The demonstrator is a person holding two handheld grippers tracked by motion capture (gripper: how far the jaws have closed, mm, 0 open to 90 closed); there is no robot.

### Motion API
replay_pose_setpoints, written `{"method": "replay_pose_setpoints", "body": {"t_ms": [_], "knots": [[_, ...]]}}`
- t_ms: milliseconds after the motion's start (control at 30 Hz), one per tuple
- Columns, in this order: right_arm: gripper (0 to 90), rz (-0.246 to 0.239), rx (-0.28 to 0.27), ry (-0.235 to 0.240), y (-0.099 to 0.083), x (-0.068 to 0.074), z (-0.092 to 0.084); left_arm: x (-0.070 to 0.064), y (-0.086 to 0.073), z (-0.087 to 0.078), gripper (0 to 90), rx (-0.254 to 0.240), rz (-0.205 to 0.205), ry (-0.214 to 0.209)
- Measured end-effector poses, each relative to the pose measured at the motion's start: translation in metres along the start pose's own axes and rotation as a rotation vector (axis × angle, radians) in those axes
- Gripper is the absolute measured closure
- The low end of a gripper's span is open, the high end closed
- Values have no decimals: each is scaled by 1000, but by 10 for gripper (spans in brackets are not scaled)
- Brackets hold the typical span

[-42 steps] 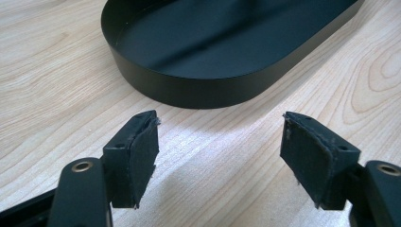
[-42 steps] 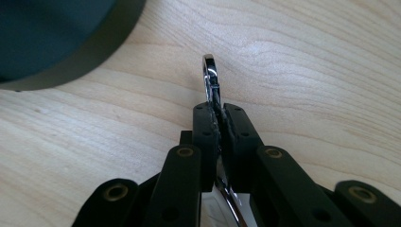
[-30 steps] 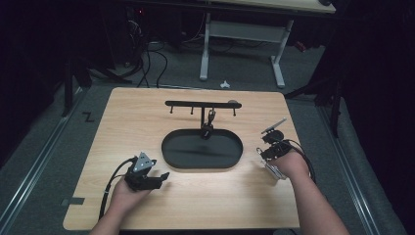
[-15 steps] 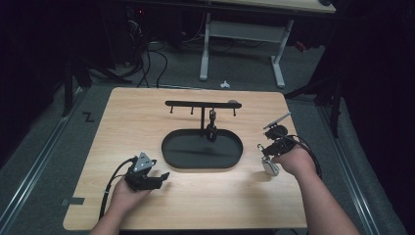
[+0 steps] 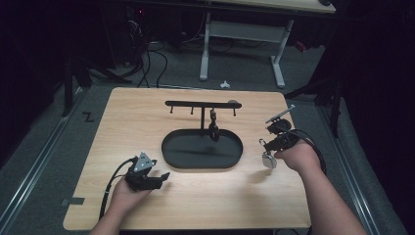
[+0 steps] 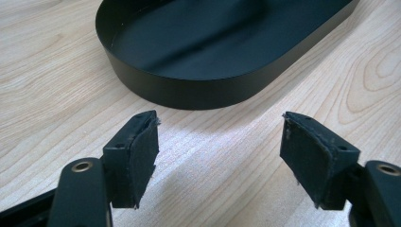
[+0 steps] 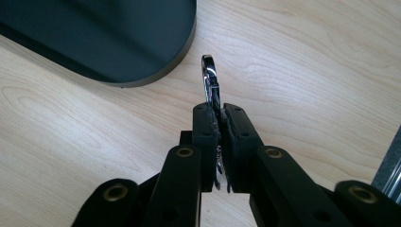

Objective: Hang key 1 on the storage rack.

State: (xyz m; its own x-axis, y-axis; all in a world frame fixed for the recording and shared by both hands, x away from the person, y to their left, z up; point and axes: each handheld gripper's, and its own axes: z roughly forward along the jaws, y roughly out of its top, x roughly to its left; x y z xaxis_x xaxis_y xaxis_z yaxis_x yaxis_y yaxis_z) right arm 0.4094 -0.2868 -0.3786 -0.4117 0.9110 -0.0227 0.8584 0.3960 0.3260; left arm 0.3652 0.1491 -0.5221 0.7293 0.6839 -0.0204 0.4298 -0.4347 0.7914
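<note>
My right gripper (image 5: 266,147) hangs above the right part of the wooden table, shut on a silvery metal clip (image 5: 268,160) that dangles under its jaws. In the right gripper view the clip's chrome loop (image 7: 208,71) sticks out past my right gripper (image 7: 218,111), over bare wood just right of the black oval tray (image 7: 118,42). My left gripper (image 5: 164,176) rests near the table's front left, open with nothing in it. In the left gripper view my left gripper (image 6: 220,125) faces the tray's wall (image 6: 189,92). Behind the tray (image 5: 178,159) stands a black hook rack (image 5: 203,104) with a dark piece (image 5: 214,129) hanging from it.
The table's right edge (image 5: 298,161) is close to my right hand. Behind the table are the white legs of another desk (image 5: 203,49) and cables on the floor (image 5: 151,63). Bare wood lies left of the tray and along the front.
My right gripper has risen with the clip in it and drifted a little away from me. The left gripper has stayed where it was.
</note>
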Motion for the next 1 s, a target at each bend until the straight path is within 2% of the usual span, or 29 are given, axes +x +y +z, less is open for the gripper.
{"method": "replay_pose_setpoints", "body": {"t_ms": [1000], "knots": [[848, -44, -4, -19, 20, 18, -16, 0, 0, -1, 289, -8, -2, -1]]}}
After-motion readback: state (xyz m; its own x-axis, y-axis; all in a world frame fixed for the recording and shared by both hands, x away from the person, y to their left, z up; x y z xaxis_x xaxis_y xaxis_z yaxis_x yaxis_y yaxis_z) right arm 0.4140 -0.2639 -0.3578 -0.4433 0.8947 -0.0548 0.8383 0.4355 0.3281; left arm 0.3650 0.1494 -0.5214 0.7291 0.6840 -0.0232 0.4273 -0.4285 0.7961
